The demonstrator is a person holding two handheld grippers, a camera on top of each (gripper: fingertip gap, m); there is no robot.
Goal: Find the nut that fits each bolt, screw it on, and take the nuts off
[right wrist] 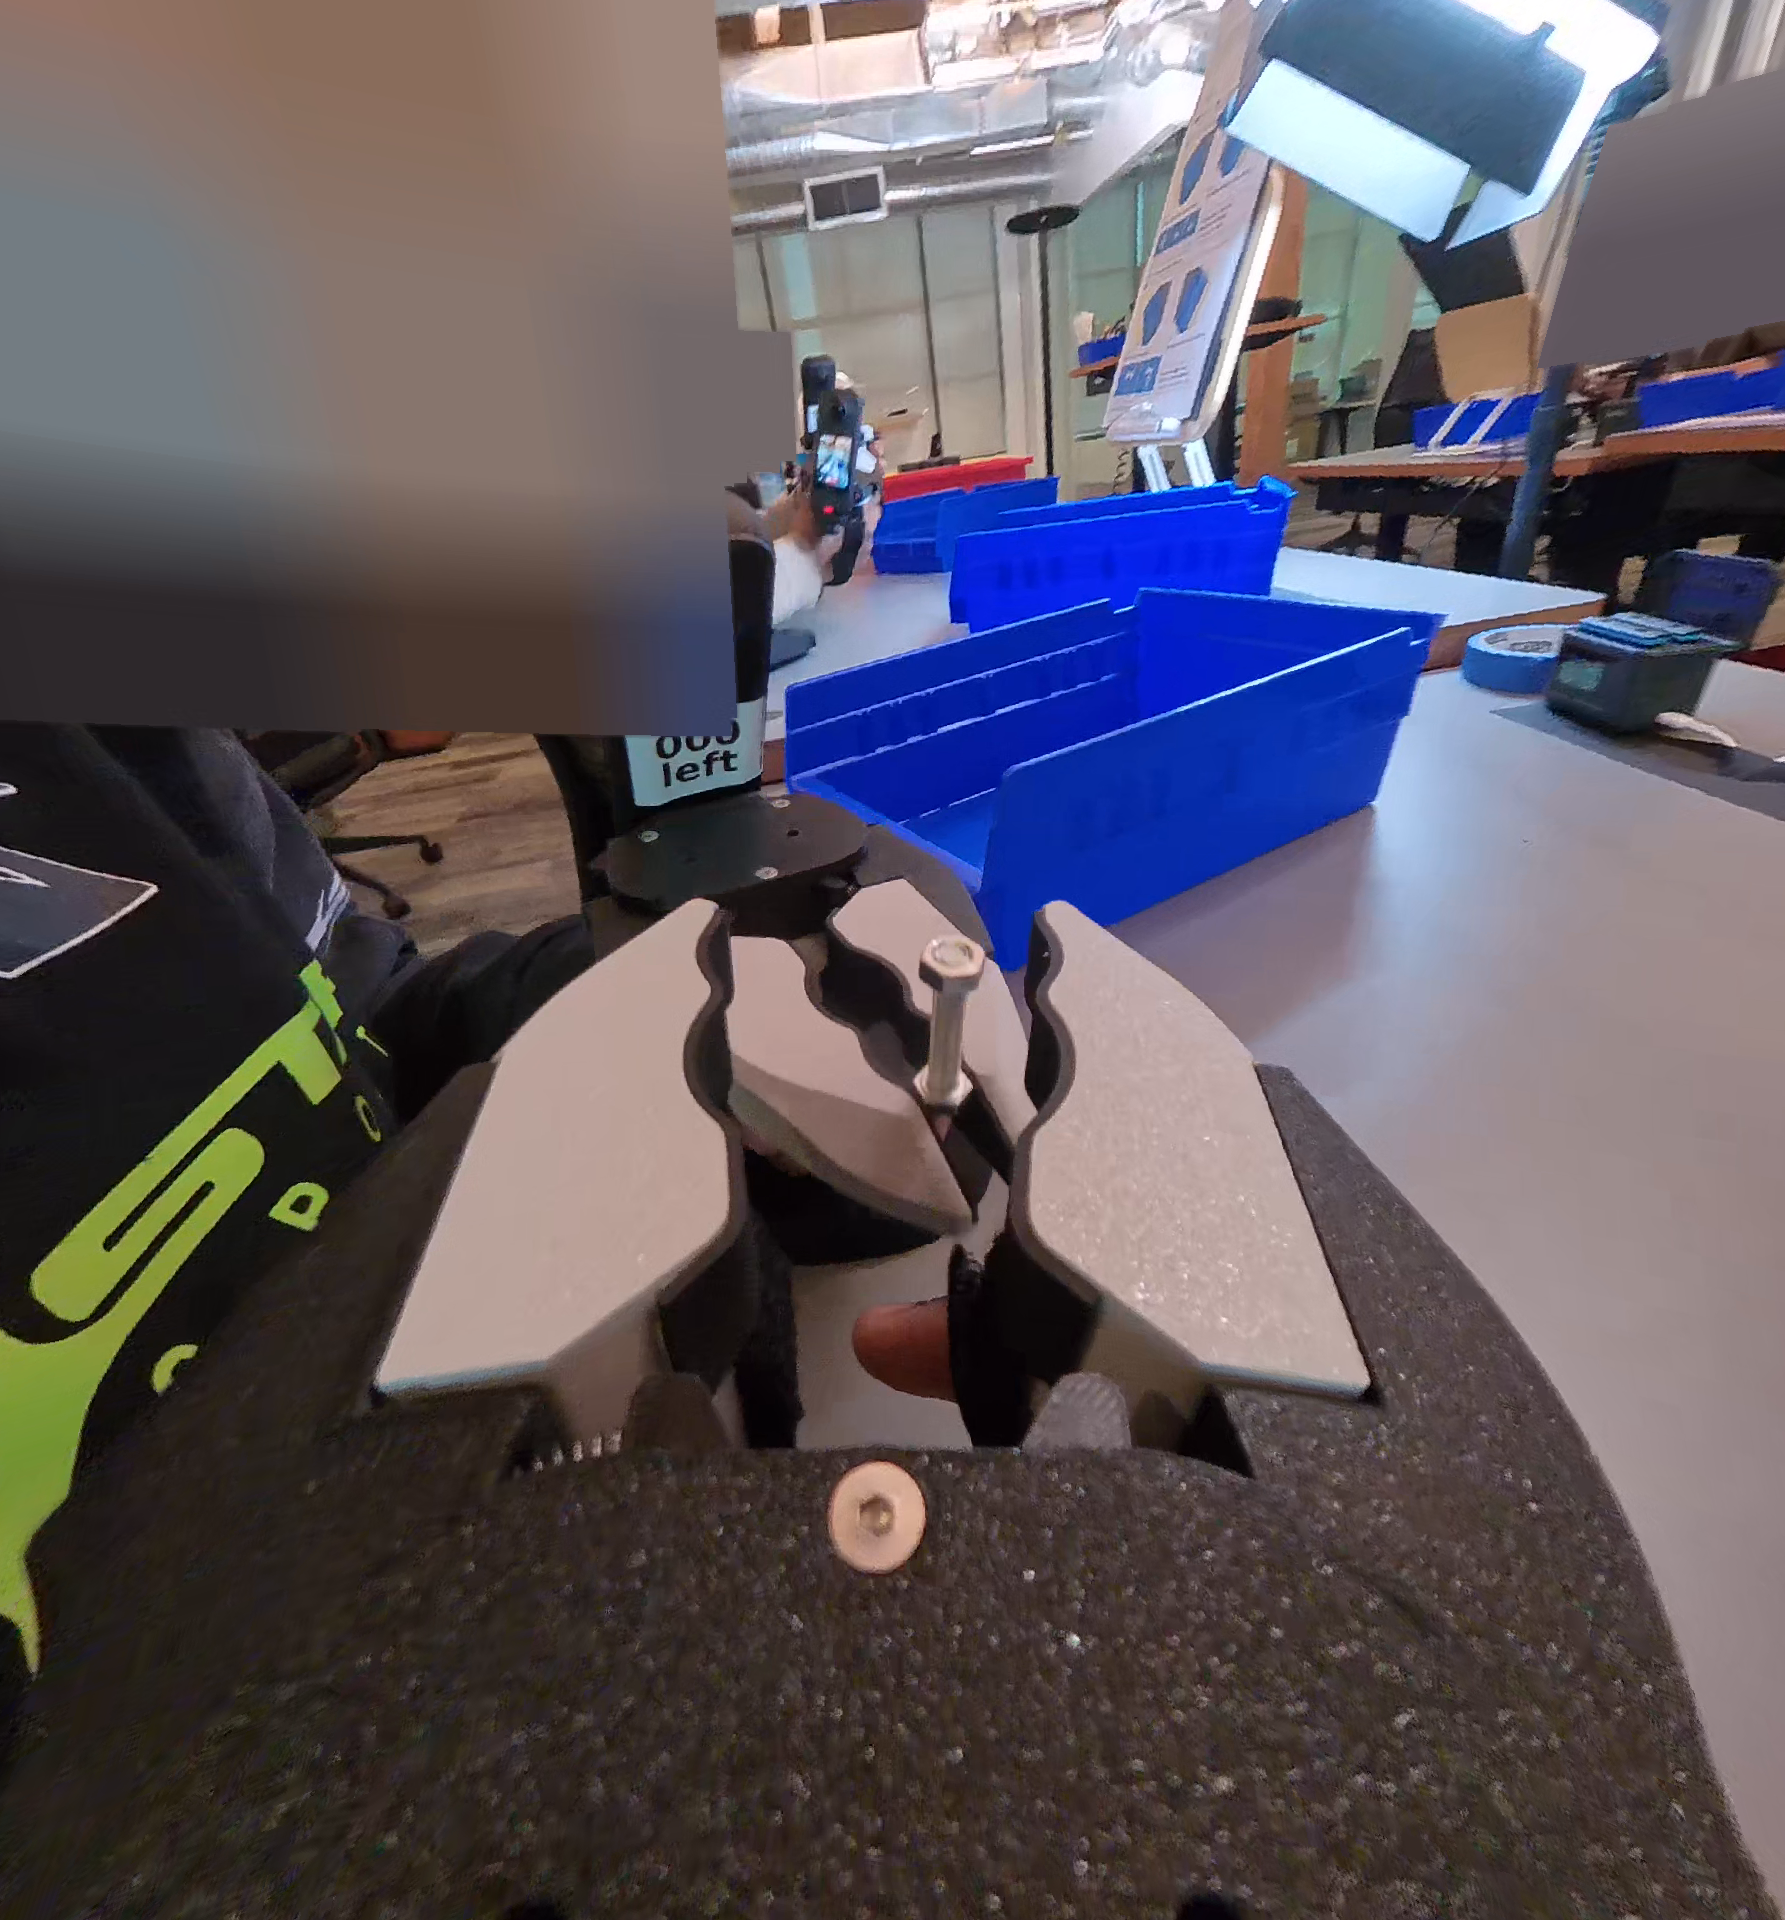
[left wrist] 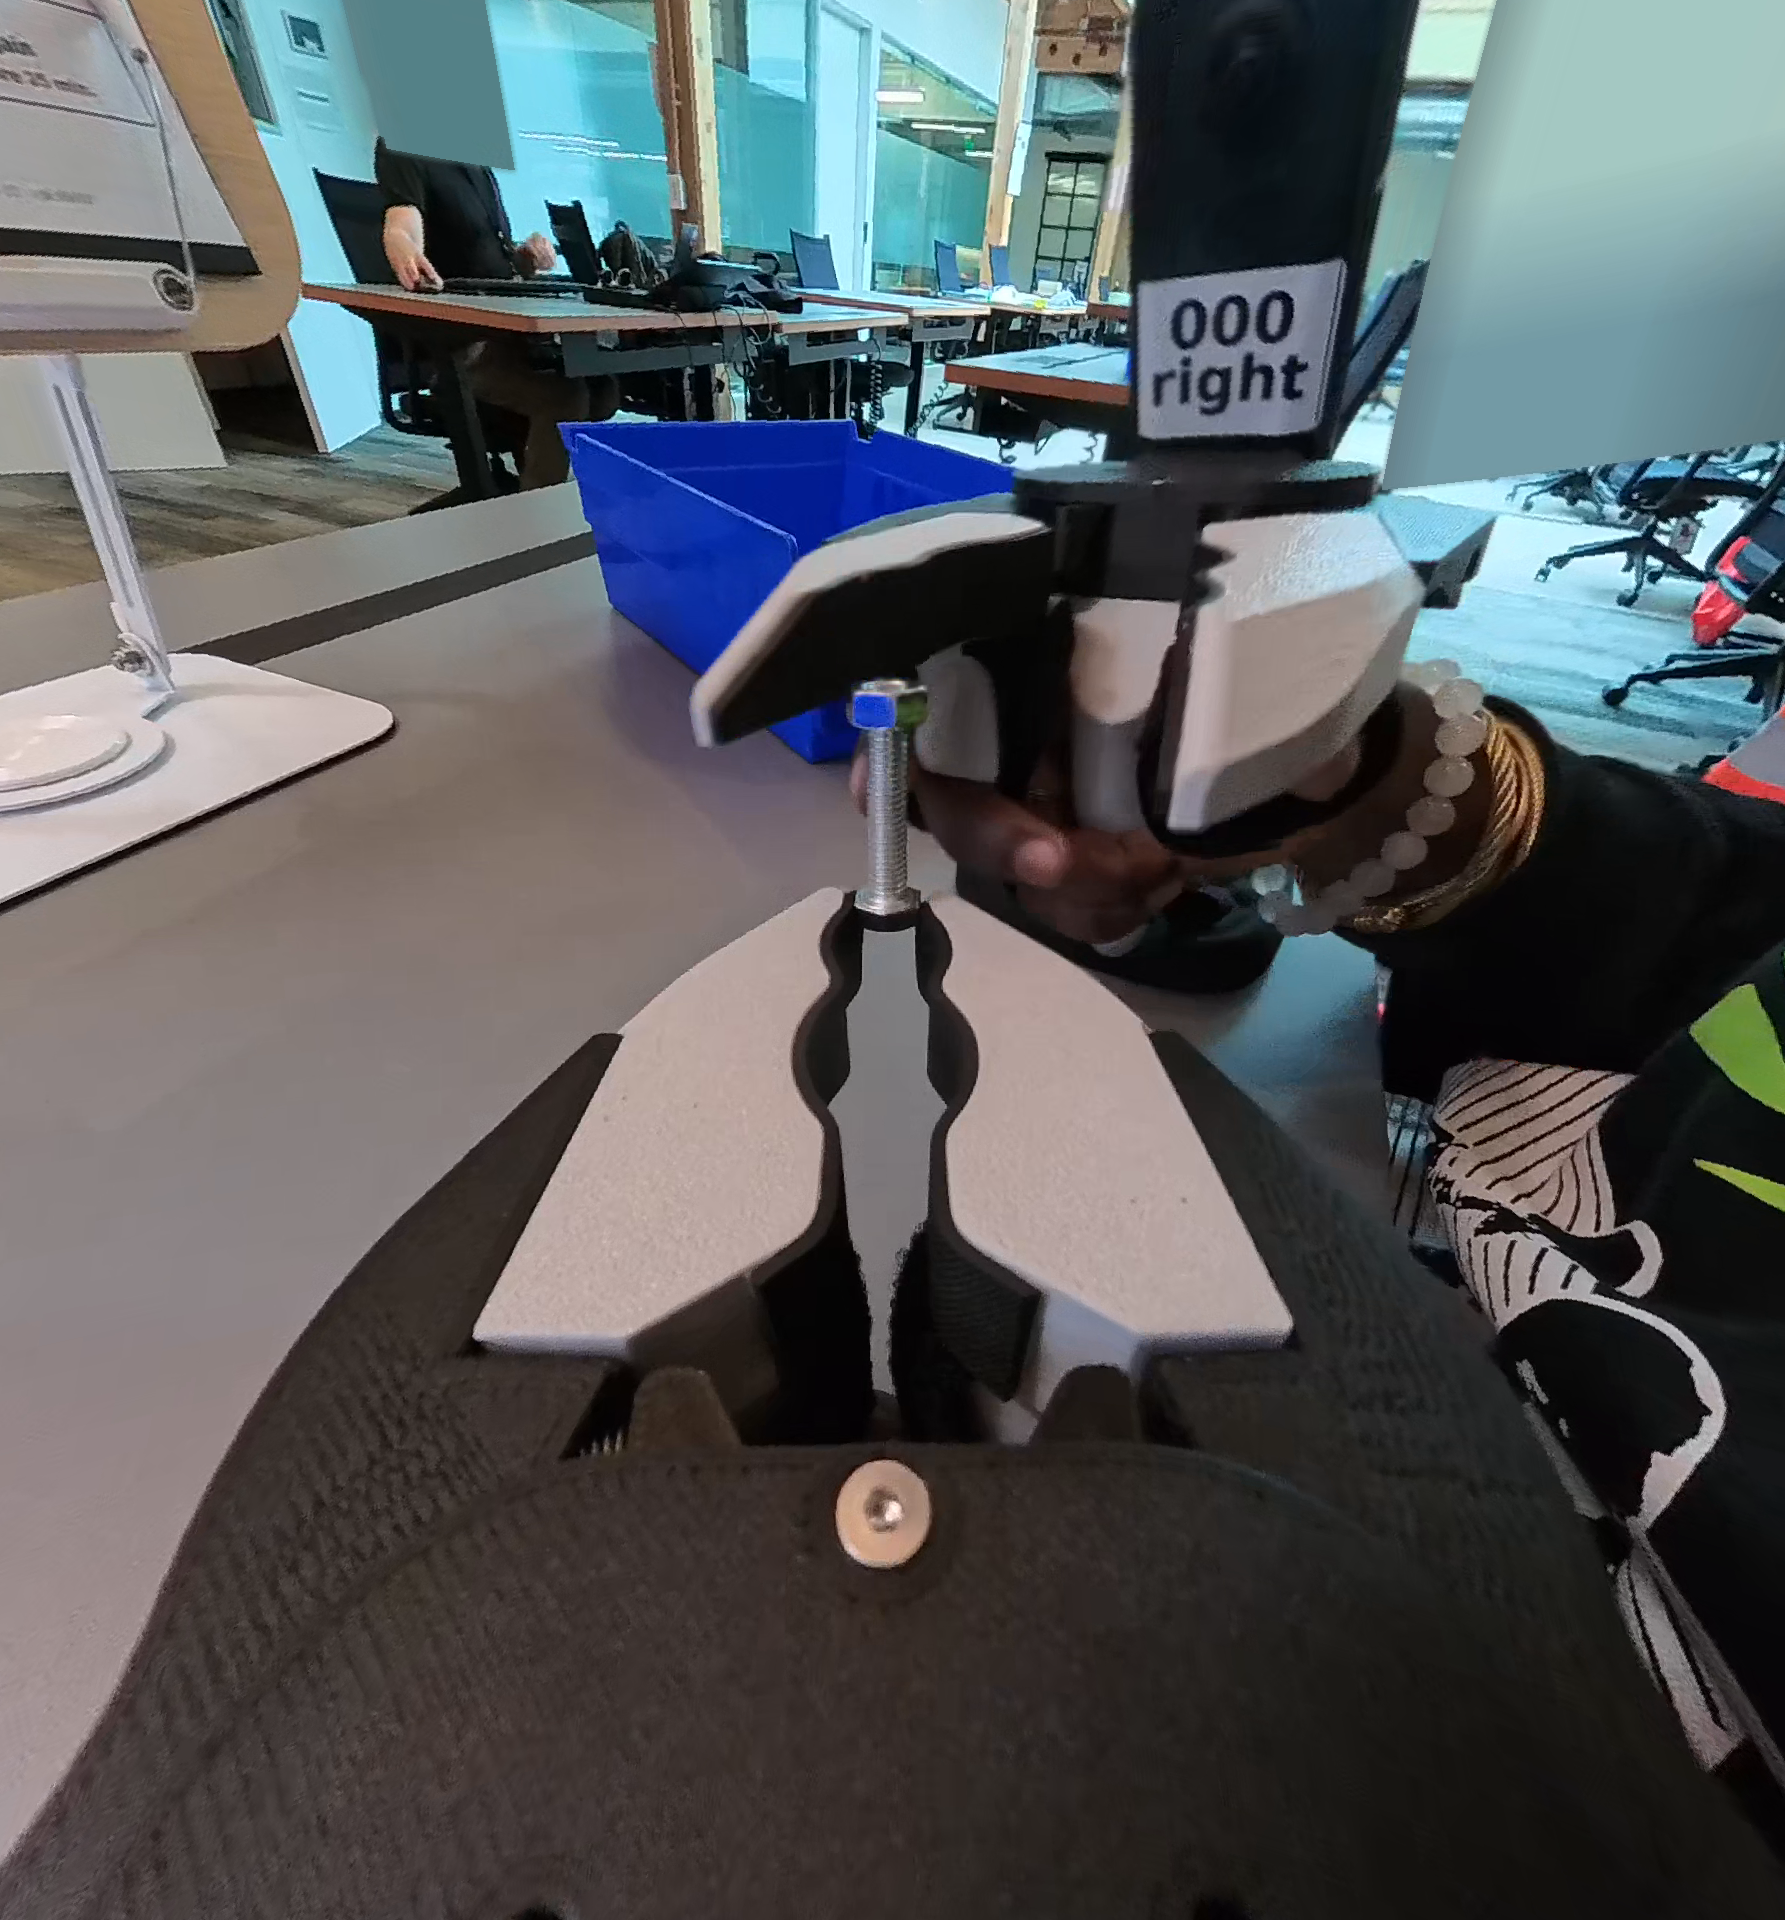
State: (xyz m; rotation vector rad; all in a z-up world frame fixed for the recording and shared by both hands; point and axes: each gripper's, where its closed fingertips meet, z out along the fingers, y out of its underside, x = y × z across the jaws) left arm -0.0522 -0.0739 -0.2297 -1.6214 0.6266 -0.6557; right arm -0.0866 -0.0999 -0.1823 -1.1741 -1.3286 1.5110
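Observation:
A silver bolt (left wrist: 886, 821) stands upright with its head down and its thread up. My left gripper (left wrist: 886, 920) is shut on the bolt's head at its fingertips. A hex nut (left wrist: 890, 712) sits on the top end of the thread. My right gripper (left wrist: 753, 686) comes in from the right at the nut's height. In the right wrist view my right gripper (right wrist: 880, 935) is open, with its fingers on either side of the nut (right wrist: 950, 961) and clear gaps between them. The bolt (right wrist: 942, 1039) and my left gripper (right wrist: 955, 1132) show between those fingers.
A blue bin (left wrist: 722, 540) stands on the grey table (left wrist: 348, 987) just behind the bolt, and it also shows in the right wrist view (right wrist: 1127, 748). More blue bins (right wrist: 1106, 561) stand farther back. A white stand base (left wrist: 140, 748) is at the left. A blue tape roll (right wrist: 1511, 655) and a dark box (right wrist: 1626, 675) are at the right. Tip to tip, the grippers are about 5 cm apart.

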